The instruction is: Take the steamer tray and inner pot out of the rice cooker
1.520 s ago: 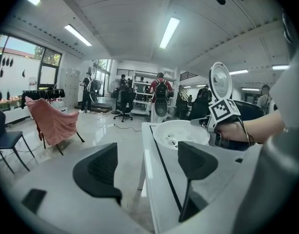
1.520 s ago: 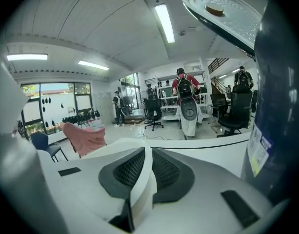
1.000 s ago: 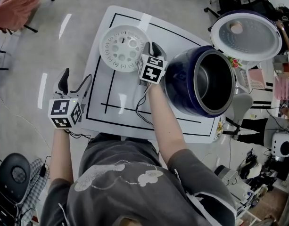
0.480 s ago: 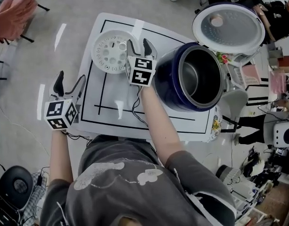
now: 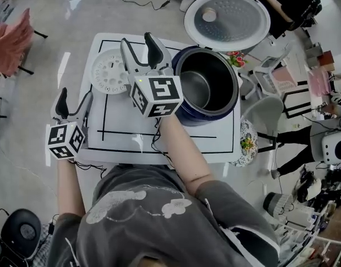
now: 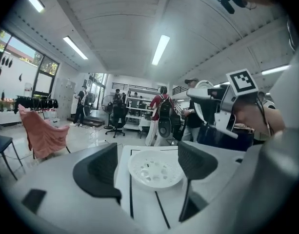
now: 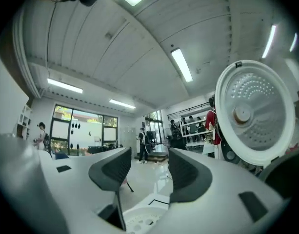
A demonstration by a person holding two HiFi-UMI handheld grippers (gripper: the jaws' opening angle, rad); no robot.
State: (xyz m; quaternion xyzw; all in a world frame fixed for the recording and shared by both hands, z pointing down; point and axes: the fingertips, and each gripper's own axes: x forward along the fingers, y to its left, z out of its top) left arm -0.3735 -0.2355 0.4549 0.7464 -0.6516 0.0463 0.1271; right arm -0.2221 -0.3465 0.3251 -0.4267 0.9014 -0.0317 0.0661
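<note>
The white perforated steamer tray (image 5: pixel 106 71) (image 6: pixel 154 168) lies flat on the white table (image 5: pixel 176 141), left of the dark blue rice cooker (image 5: pixel 181 113). The metal inner pot (image 5: pixel 201 88) sits inside the cooker, whose lid (image 5: pixel 227 20) (image 7: pixel 254 113) stands open. My right gripper (image 5: pixel 140 44) (image 7: pixel 148 172) hangs high above the table between tray and cooker. Its jaws have just been opening and now stand open with nothing between them. My left gripper (image 5: pixel 74 100) (image 6: pixel 147 165) is open and empty off the table's left edge, pointing at the tray.
Black lines mark a rectangle on the table. A patterned plate (image 5: pixel 247 141) sits at the table's right edge, next to a grey chair (image 5: pixel 265 113). A chair draped in pink cloth (image 5: pixel 9 38) stands at the left. Several people stand in the room behind.
The right gripper, shut at the tray's right rim a second ago, opened, let go and rose high above the table. The left gripper lifted a little. The tray stays on the table.
</note>
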